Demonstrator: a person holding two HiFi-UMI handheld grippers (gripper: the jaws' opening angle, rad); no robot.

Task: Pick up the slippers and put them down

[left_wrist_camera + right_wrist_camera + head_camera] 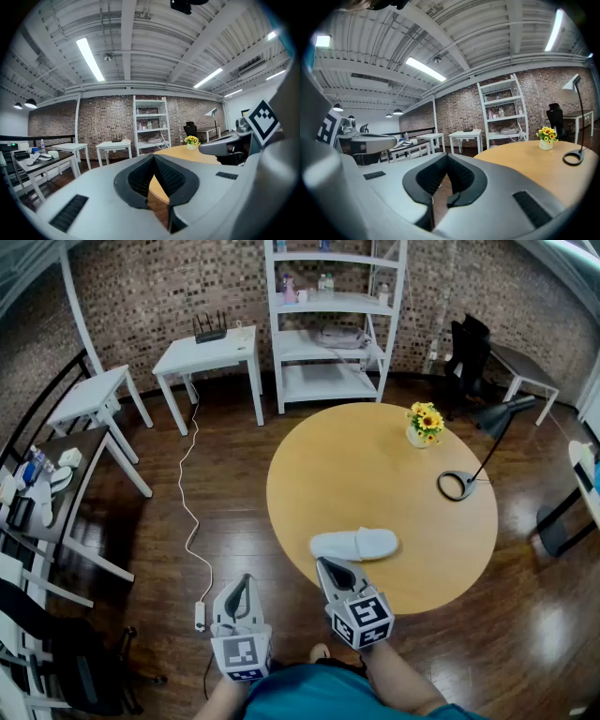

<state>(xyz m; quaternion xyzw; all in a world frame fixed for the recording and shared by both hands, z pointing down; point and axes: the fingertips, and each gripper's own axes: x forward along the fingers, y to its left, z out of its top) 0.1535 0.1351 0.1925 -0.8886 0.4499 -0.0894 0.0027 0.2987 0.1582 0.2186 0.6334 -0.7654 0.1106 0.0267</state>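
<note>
Slipper (354, 544) lay flat on the table (375, 456), close to its near edge. Right gripper (325, 563) sat just near of it, jaws together and empty. Left gripper (245, 582), jaws likewise together, hung over floor at left. A good pickup probably required opening the right jaws first, then closing across the slipper's near rim.

Flowers (424, 422) and a lamp (499, 415) (black) stand on the round table (356, 474).

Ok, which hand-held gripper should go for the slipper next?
Right. The right hand-held gripper is at the table edge, just short of the slipper; the left hand-held gripper is over the floor, farther off. Its jaws are shut, so open first.
</note>
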